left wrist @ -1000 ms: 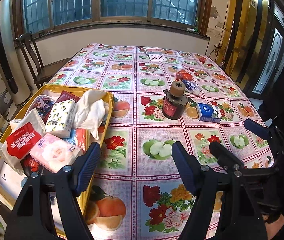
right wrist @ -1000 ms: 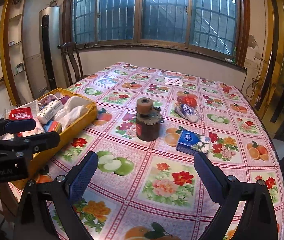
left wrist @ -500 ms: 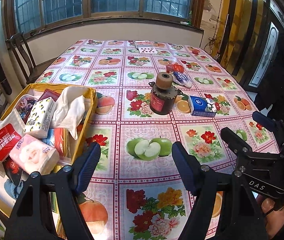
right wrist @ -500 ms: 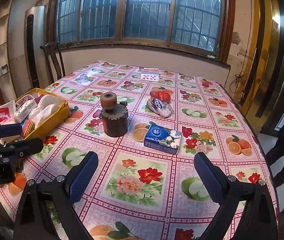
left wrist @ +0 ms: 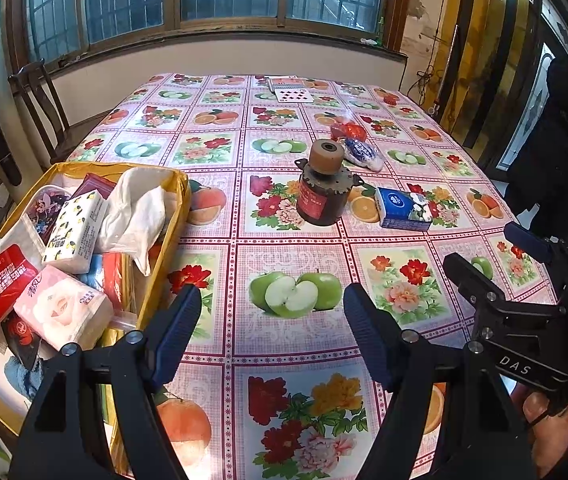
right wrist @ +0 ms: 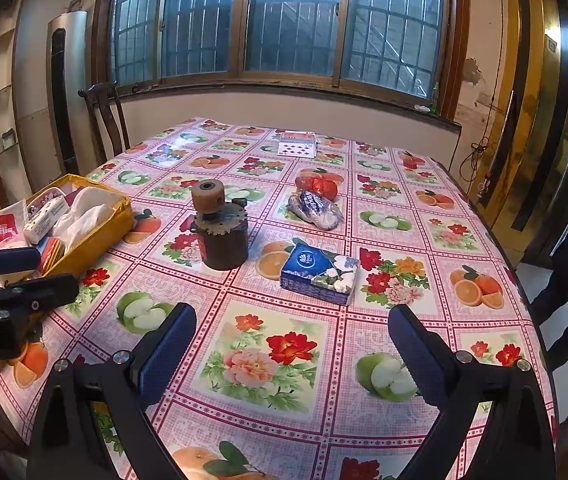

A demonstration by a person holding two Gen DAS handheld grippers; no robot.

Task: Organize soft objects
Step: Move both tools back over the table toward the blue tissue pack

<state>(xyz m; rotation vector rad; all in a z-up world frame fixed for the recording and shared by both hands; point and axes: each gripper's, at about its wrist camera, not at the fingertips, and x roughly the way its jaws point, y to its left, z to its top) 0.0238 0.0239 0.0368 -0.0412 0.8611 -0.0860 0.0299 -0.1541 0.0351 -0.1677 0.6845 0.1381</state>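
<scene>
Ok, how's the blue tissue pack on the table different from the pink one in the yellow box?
The blue tissue pack lies alone on the tablecloth; the pink tissue pack sits piled among other packs in the yellow box. The blue one carries white flowers, the pink one a pale rose. Both are soft rectangular packs, untouched by either gripper.

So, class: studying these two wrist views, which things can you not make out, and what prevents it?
- Bottom of the yellow box, left wrist view: buried under tissue packs and a white cloth.
- Playing cards, right wrist view: too small to count.
- Red bag, right wrist view: partly hidden by the blue-and-white bag.
- Motor label: too small to read.
</scene>
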